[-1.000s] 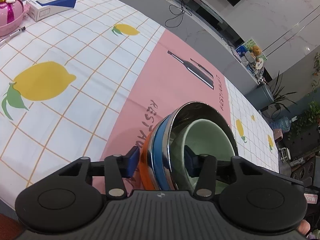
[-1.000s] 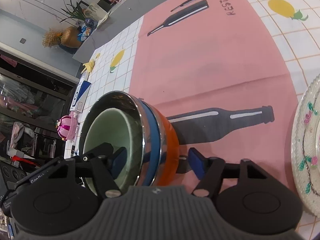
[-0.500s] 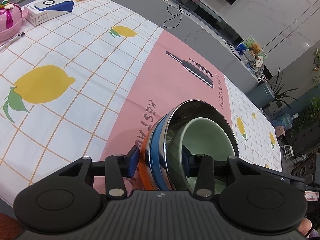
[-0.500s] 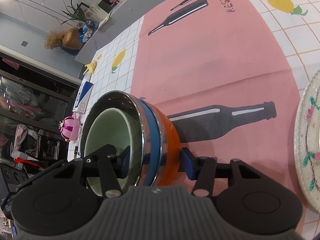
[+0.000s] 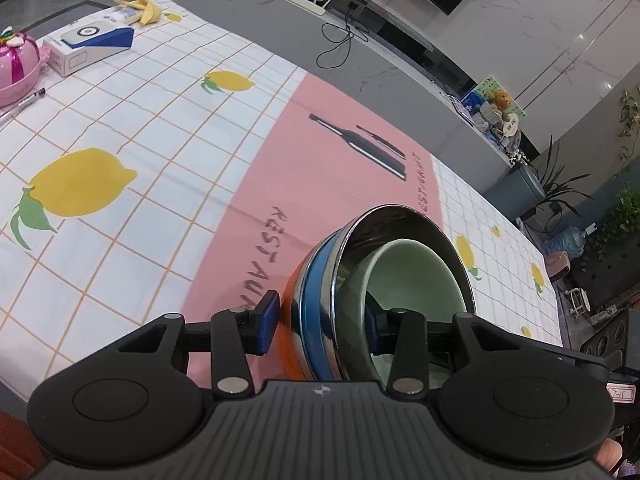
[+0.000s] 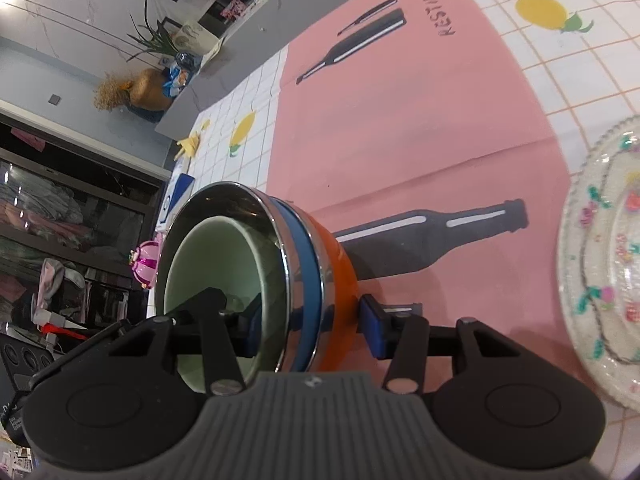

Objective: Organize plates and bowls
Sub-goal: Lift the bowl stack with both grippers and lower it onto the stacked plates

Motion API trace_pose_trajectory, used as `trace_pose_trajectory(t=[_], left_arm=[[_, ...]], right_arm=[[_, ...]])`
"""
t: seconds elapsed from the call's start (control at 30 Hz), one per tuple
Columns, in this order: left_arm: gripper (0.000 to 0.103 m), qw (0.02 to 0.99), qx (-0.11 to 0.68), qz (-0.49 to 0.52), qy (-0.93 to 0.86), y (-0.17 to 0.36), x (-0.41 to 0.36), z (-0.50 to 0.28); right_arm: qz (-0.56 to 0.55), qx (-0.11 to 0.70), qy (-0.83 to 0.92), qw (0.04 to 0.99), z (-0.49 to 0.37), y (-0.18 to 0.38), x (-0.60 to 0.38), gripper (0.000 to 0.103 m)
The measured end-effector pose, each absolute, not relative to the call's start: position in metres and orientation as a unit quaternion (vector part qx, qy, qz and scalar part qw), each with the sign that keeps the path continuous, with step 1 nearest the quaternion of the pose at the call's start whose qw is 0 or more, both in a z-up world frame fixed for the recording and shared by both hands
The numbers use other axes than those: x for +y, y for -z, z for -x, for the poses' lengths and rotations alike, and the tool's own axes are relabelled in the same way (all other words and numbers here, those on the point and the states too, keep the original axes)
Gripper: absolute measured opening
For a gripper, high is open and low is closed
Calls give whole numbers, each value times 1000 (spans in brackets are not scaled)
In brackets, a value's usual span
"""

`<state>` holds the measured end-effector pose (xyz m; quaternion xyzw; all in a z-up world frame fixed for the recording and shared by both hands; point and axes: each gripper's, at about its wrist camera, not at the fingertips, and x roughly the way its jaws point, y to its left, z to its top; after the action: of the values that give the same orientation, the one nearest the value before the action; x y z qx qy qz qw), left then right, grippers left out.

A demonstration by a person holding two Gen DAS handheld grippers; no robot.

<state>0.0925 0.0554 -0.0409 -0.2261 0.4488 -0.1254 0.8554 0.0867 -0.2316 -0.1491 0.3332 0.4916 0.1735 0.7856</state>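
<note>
Four nested bowls [image 5: 384, 280], tilted on edge above the bench [image 5: 160, 152]: orange outermost, then blue, steel, green ceramic innermost; nesting looks done. My left tongs [image 5: 320, 320] clamp one side of the stack's wall. My right tongs [image 6: 308, 324] are closing across the opposite side, pads at the wall. One floral plate [image 6: 600, 260] lies apart, still unplaced.

left tongs [image 5: 318, 322]: clamped | right tongs [image 6: 310, 326]: closing, clamped
</note>
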Motion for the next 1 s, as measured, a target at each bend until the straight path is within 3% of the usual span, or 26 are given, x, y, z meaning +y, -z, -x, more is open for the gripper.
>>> trace_pose_trajectory(t=[0.43,1.0], left_arm=[[47,857,442,203,169,15,-21,-81],[47,824,483,183,234,37,-123,-87]], right_arm=[[-358,449,-162,802,-52,128,-308,48],[-385,428,-82,813,-16,131,-421,48]])
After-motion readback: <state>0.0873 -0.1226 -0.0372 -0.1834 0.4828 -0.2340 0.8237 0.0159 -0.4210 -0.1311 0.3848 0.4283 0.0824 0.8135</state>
